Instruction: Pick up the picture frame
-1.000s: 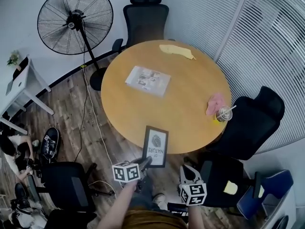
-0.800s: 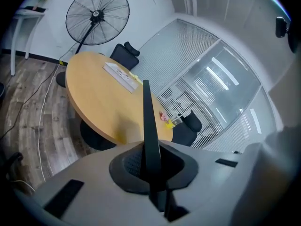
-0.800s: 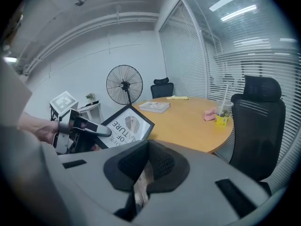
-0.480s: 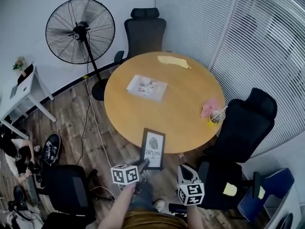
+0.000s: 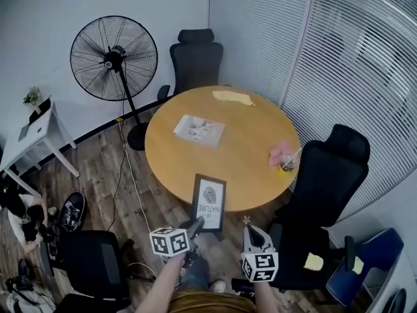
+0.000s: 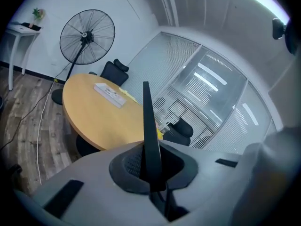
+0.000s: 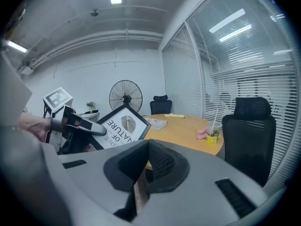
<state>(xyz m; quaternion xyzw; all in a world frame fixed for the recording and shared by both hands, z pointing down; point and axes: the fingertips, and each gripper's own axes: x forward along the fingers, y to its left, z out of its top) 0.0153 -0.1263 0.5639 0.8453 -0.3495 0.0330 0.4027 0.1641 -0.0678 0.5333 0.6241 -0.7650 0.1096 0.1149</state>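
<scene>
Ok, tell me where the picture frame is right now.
Head view, lower centre: the picture frame stands upright, clamped in the jaws of the left gripper, just in front of the near edge of the round table.

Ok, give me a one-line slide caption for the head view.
Left claw grips the picture frame, held up in front of the round table; right claw hangs empty beside it.

We see a black picture frame (image 5: 209, 203) with a white leaf print inside. It hangs upright near the counter's (image 5: 247, 142) edge.
</scene>
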